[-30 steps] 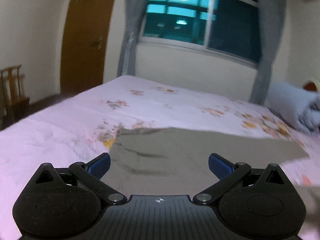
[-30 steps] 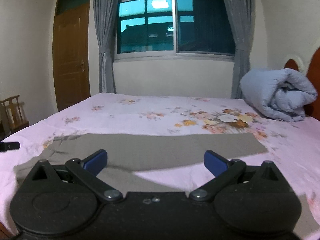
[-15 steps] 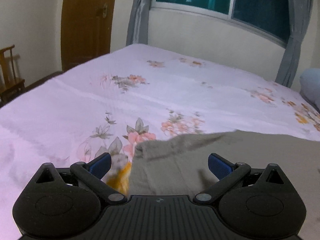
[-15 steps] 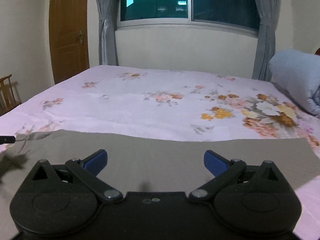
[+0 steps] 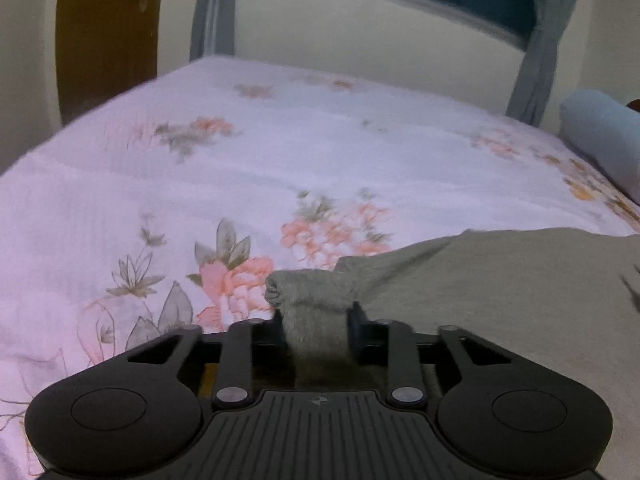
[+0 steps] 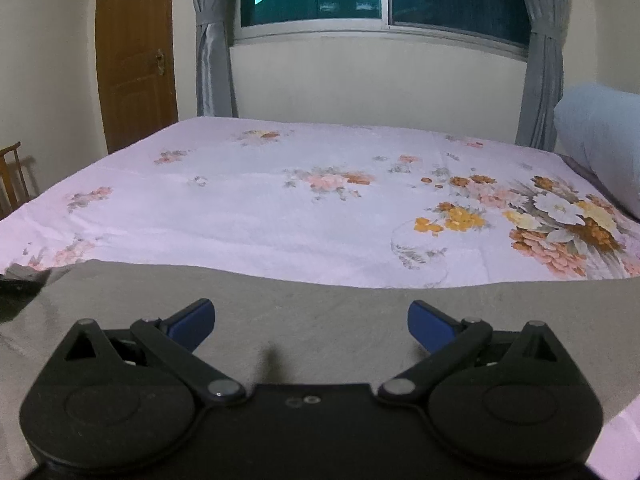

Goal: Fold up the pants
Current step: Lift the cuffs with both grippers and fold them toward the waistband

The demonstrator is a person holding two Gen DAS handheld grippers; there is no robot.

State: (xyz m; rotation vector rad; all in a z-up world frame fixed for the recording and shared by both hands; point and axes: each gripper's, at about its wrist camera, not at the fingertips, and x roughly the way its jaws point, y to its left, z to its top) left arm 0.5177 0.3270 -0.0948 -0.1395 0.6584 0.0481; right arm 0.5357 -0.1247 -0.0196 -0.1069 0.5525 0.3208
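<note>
Grey-olive pants (image 5: 500, 292) lie flat across the near part of a bed with a pink floral sheet (image 5: 240, 184). My left gripper (image 5: 316, 326) is shut on a bunched end of the pants at their left edge, the cloth pinched between its jaws. In the right wrist view the pants (image 6: 320, 312) stretch across the frame. My right gripper (image 6: 310, 318) is open and empty, low over the middle of the pants. The left gripper's tip shows at the far left edge of that view (image 6: 16, 288).
A rolled light-blue duvet (image 6: 600, 140) lies at the bed's right end. A window with grey curtains (image 6: 212, 40) is behind the bed. A brown door (image 6: 136, 52) and a wooden chair (image 6: 12, 176) stand at the left.
My left gripper has moved down to the pants' left edge and closed on the cloth. My right gripper has moved lower and closer over the pants, still open.
</note>
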